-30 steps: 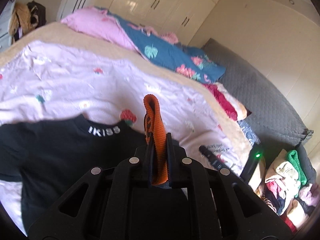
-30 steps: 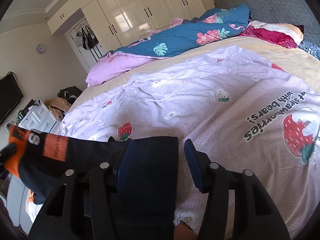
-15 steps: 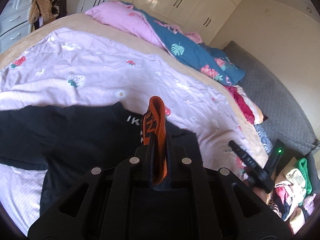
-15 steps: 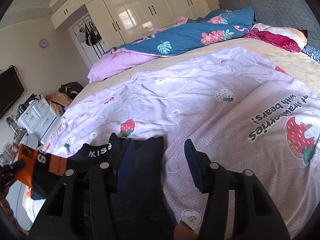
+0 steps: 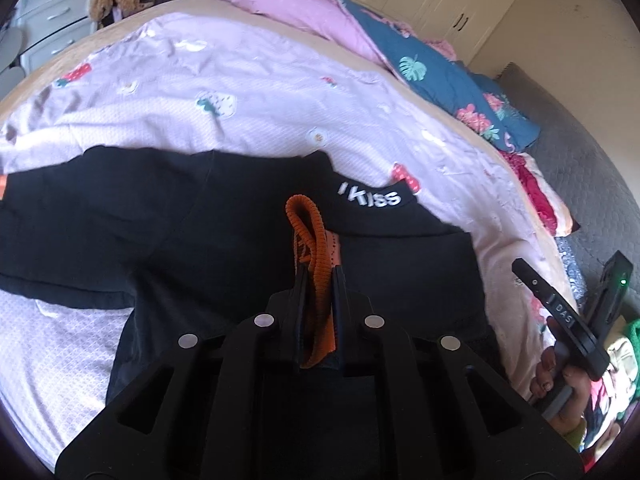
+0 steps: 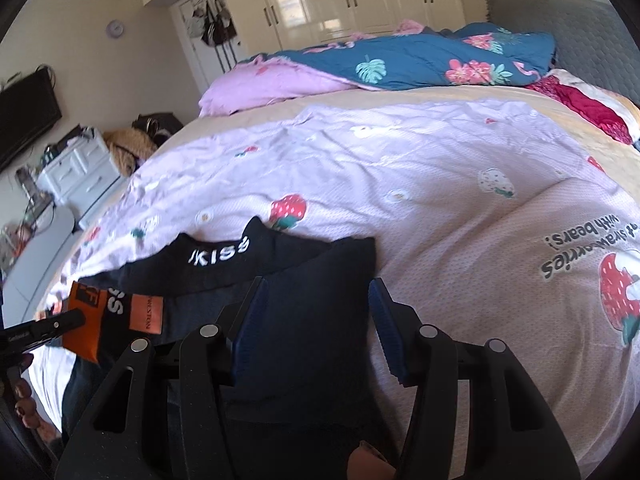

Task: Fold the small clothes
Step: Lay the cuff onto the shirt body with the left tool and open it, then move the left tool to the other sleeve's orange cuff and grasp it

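A black T-shirt (image 5: 224,236) with "KISS" on its collar lies on the pink strawberry bedspread (image 5: 256,92). My left gripper (image 5: 318,276) is shut on the shirt's orange sleeve cuff (image 5: 316,240) and holds it over the shirt's body. In the right wrist view the shirt (image 6: 312,320) lies under my right gripper (image 6: 318,304), which is open with blue pads, and the orange cuff (image 6: 116,320) shows at the left in the left gripper. The right gripper also shows in the left wrist view (image 5: 560,312).
A teal floral quilt (image 6: 420,64) and pink blanket (image 6: 272,88) lie at the far side of the bed. White drawers (image 6: 76,172) stand left of the bed. A pile of clothes (image 5: 616,360) lies at the right. Wardrobes (image 6: 352,0) line the far wall.
My left gripper has carried the orange cuff down and inward over the shirt's body. The shirt now lies flatter on the bed. The right gripper stays open over the shirt's right part.
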A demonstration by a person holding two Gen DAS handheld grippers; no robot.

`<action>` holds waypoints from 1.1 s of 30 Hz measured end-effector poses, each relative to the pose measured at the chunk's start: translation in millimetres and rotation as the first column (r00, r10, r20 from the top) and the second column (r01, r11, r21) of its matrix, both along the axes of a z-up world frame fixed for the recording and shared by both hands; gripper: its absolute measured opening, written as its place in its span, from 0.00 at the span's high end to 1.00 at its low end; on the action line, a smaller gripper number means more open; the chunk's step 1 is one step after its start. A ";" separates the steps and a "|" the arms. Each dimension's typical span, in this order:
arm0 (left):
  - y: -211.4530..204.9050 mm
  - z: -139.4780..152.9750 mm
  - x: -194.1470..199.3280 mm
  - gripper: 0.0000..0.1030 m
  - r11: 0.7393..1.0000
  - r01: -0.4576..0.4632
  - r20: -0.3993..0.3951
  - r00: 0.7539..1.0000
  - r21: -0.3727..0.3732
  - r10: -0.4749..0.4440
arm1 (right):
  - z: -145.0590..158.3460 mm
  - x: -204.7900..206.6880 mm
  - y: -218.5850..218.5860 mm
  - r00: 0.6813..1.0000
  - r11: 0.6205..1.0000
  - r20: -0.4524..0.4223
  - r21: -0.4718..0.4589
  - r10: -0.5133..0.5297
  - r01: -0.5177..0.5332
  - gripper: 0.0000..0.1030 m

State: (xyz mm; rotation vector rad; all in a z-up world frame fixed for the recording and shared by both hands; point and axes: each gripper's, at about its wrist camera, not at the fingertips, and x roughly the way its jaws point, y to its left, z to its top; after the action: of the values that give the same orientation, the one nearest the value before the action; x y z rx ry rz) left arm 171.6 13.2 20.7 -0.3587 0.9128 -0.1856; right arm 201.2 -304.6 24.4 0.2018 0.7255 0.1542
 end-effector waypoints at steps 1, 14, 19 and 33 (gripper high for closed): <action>1.5 -3.7 0.0 0.95 1.000 -0.001 -0.010 1.000 0.004 0.001 | -2.9 0.4 7.9 1.000 1.000 -0.009 -0.019 0.018 -0.018 0.50; 2.7 -15.3 -9.2 0.74 0.993 -0.027 0.005 1.000 0.113 0.027 | -22.4 0.6 48.7 0.989 0.988 -0.078 -0.079 0.123 -0.129 0.46; -14.4 -39.0 -5.9 0.73 0.982 0.010 -0.042 0.999 0.190 -0.002 | -29.1 -4.3 62.0 0.980 0.979 -0.101 -0.098 0.170 -0.180 0.43; -8.7 -57.3 -13.5 0.67 0.981 0.028 -0.037 0.999 0.193 -0.022 | -64.2 3.8 55.4 0.967 0.975 -0.241 -0.178 0.087 -0.132 0.32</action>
State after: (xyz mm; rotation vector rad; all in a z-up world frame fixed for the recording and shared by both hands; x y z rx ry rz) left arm 158.1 4.5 -36.6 -0.1709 0.9616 -0.1128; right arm 205.0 -249.2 -39.8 -0.0070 0.9799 0.1664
